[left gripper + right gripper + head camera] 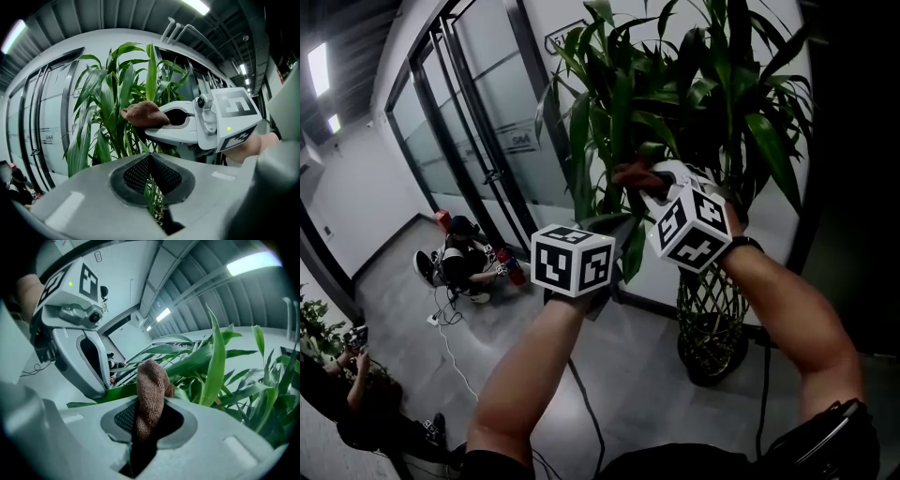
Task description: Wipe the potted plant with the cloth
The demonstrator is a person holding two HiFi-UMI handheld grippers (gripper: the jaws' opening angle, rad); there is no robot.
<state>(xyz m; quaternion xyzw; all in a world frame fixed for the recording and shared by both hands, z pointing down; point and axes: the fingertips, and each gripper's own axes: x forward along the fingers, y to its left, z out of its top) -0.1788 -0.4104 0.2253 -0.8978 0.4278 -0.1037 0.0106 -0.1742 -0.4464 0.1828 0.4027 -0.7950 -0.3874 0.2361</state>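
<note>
The potted plant (675,84) has long green leaves and stands in a woven lattice pot (712,323) against the wall. My left gripper (614,230) is shut on one long leaf (151,190), which runs down between its pads. My right gripper (645,183) is shut on a brown cloth (151,390) and sits just right of and above the left gripper, among the leaves. In the left gripper view the right gripper (154,123) comes in from the right with the cloth (143,115) bunched at its tip against the foliage (112,103). The left gripper's body (77,329) fills the upper left of the right gripper view.
Glass doors (478,141) run along the left. A person (459,262) sits on the grey floor below them, with cables (450,347) trailing nearby. Another person (352,384) is at the bottom left, beside a small plant (319,323). A cable (761,375) hangs by the pot.
</note>
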